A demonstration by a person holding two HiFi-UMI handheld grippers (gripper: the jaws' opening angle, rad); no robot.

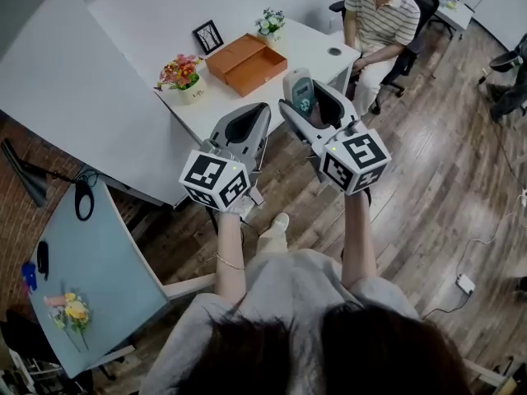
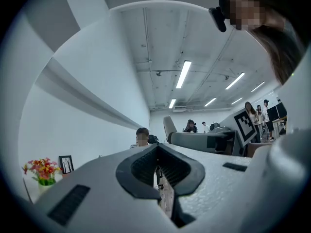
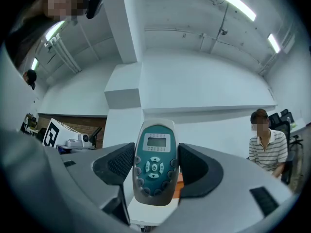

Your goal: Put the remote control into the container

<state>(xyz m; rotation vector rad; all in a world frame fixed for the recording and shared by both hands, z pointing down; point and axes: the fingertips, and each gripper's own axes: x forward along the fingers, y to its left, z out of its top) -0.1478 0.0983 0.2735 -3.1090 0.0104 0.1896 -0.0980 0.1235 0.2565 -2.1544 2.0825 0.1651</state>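
No lettering or numbers can be read.

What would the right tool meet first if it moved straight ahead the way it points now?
Probably the white table, near the orange container, remote control first; depth is unclear.

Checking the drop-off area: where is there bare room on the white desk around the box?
Bare: the desk corner right of the open orange box, up to the round hole, and the front strip below the box. Crowded: the left, where red flowers and a picture frame sit near the box.
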